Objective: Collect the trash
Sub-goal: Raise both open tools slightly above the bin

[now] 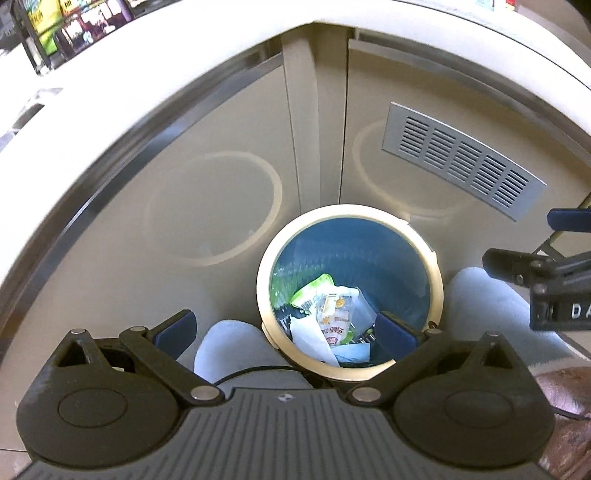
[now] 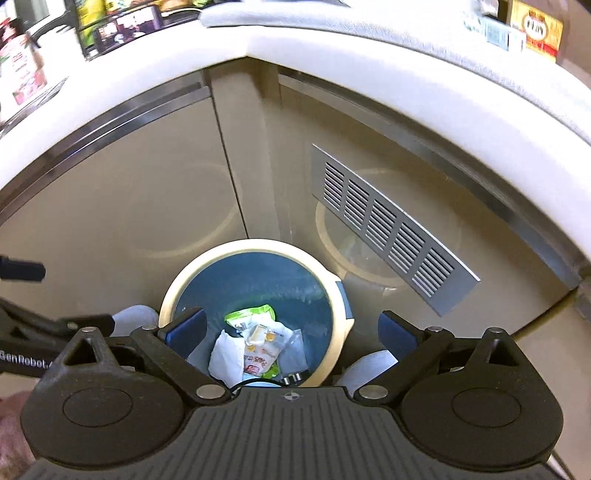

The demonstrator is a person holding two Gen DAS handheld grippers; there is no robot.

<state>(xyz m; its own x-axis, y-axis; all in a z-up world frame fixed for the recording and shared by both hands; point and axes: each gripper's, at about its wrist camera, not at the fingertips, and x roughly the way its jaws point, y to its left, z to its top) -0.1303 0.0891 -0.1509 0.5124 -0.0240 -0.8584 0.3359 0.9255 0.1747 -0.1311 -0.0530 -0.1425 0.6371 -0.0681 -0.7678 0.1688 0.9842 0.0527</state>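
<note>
Both my left gripper (image 1: 286, 330) and right gripper (image 2: 291, 328) hang spread wide and empty over the bin (image 1: 437, 284) at lower centre, where wrappers (image 1: 332, 314) already lie, so I judge most collecting done.

Soft indoor light is falling from above, leaving both views evenly bright without hard shadows. The pale countertop edge (image 1: 155, 70) is glaring nearly white. The glossy cabinet doors (image 1: 207, 206) are mirroring the bin (image 1: 266, 254) as faint rings. Fisheye distortion is bending straight edges into arcs, and the shelves (image 2: 122, 22) in the top corners are smearing into blur. A bluish tint is washing over everything.
</note>
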